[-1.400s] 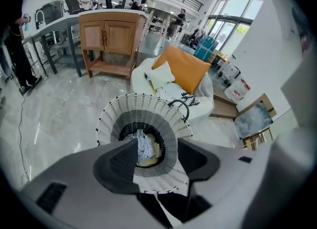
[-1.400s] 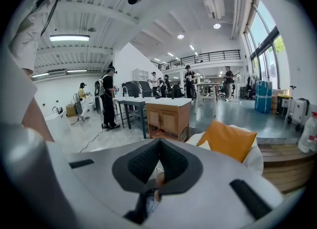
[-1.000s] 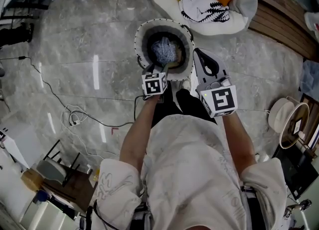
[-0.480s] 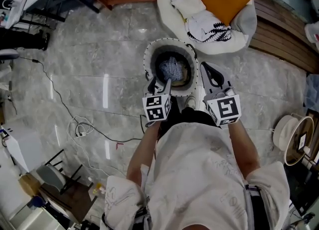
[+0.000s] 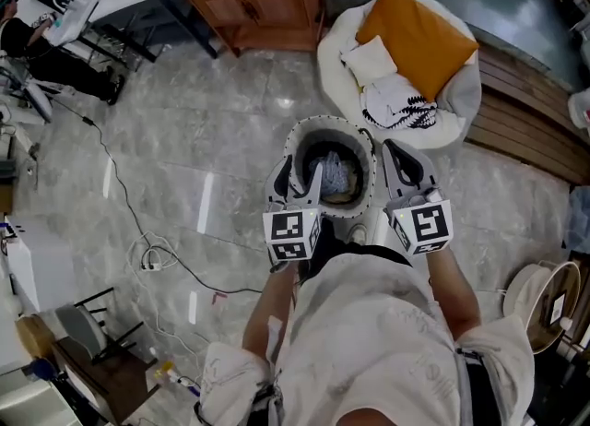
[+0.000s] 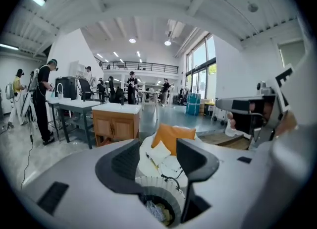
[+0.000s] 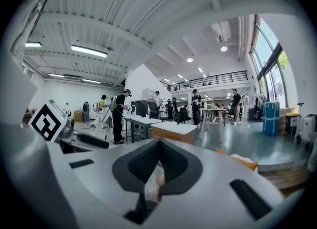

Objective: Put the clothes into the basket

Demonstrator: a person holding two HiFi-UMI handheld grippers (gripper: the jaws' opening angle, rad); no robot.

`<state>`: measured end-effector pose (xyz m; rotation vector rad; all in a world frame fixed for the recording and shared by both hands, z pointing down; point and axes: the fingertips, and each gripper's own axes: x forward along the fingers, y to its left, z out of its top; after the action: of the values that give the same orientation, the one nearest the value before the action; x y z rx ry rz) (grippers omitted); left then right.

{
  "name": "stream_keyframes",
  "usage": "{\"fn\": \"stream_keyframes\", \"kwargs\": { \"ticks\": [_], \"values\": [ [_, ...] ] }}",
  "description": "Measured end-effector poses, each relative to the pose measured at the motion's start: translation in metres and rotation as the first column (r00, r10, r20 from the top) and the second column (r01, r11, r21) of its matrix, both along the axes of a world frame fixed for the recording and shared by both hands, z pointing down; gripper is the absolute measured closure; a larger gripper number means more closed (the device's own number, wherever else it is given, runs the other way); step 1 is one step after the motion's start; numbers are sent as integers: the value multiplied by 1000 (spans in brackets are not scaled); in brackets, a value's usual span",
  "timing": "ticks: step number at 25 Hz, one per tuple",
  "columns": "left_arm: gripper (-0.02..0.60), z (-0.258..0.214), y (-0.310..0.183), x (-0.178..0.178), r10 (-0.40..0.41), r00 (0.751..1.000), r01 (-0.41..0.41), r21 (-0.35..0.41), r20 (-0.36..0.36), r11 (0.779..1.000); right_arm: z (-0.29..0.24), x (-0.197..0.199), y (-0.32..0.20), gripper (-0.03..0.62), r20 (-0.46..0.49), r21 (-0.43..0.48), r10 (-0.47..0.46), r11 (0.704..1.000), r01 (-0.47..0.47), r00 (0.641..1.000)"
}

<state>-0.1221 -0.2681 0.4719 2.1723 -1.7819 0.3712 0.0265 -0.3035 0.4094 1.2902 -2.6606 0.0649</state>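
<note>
A round white-rimmed basket point(image 5: 300, 134) stands on the marble floor with a blue-and-white garment point(image 5: 337, 175) lying inside it. Above its near left rim my left gripper point(image 5: 297, 178) hangs with its jaws wide apart and closing, nothing between them. In the left gripper view the basket point(image 6: 154, 186) shows below the left gripper point(image 6: 161, 153). My right gripper point(image 5: 398, 152) hovers by the basket's right rim, shut and empty; its pads point(image 7: 158, 146) meet. More clothes, white with black print point(image 5: 398, 106), lie on a beanbag point(image 5: 461, 92) behind the basket.
An orange cushion point(image 5: 419, 37) and a white pillow point(image 5: 369, 60) rest on the beanbag. A wooden cabinet point(image 5: 253, 0) stands at the back left, a wooden platform point(image 5: 539, 115) at the right. Cables point(image 5: 138, 230) trail over the floor at the left.
Both grippers have risen away from the basket, the left one far more, out of its mouth. The blue-and-white garment stays inside.
</note>
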Motion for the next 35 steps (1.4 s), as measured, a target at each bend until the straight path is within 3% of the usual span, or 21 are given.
{"fn": "stream_keyframes", "kwargs": {
  "ticks": [5,15,25,32,35],
  "values": [
    [351,-66,0,-2,-8,999,2,141,43,990,-47,4,-1,606,52,85,-3,996,-1,999],
    [370,-176,5,-3,-80,993,42,369,87,928,-128,33,-6,606,130,224,59,971,-88,990],
    [433,-206,12,6,-104,992,63,424,74,904,-153,49,-8,606,174,263,73,957,-118,982],
    [565,-223,17,3,-139,988,95,460,63,883,-165,51,-7,606,188,274,67,954,-118,980],
    [571,-215,17,0,-162,985,116,447,67,887,-164,51,-8,606,195,273,64,955,-117,979]
  ]
}}
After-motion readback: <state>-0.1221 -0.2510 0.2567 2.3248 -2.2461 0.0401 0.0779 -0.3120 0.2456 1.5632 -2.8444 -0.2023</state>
